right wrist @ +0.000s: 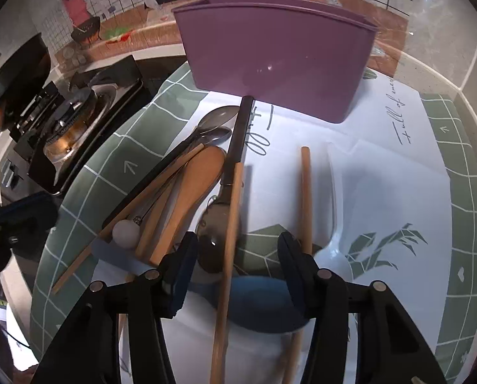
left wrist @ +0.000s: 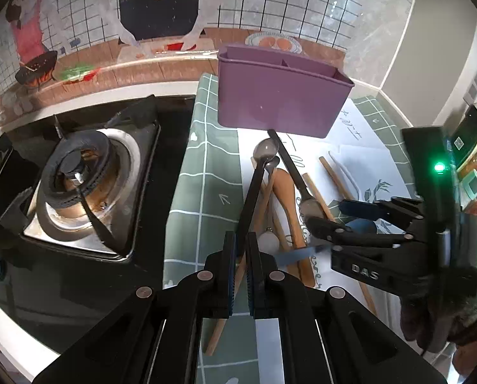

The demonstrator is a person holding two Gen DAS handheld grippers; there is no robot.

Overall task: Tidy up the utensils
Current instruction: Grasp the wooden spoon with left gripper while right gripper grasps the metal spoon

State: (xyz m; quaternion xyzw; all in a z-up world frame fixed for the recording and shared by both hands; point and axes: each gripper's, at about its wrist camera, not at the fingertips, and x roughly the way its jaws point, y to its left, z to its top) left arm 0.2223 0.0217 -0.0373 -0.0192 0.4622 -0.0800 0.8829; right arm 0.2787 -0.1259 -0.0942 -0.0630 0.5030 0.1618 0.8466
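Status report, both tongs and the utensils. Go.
Left tongs shut on black-handled spoon. Right tongs open, straddling a chopstick. Purple caddy empty-looking; utensil pile tangled.

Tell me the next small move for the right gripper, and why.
Probably close the right gripper on the wooden chopstick: the jaws stand open with the stick between them, and it is not yet gripped. The purple organizer waits behind the pile, while the left gripper is already shut on the black-handled spoon.
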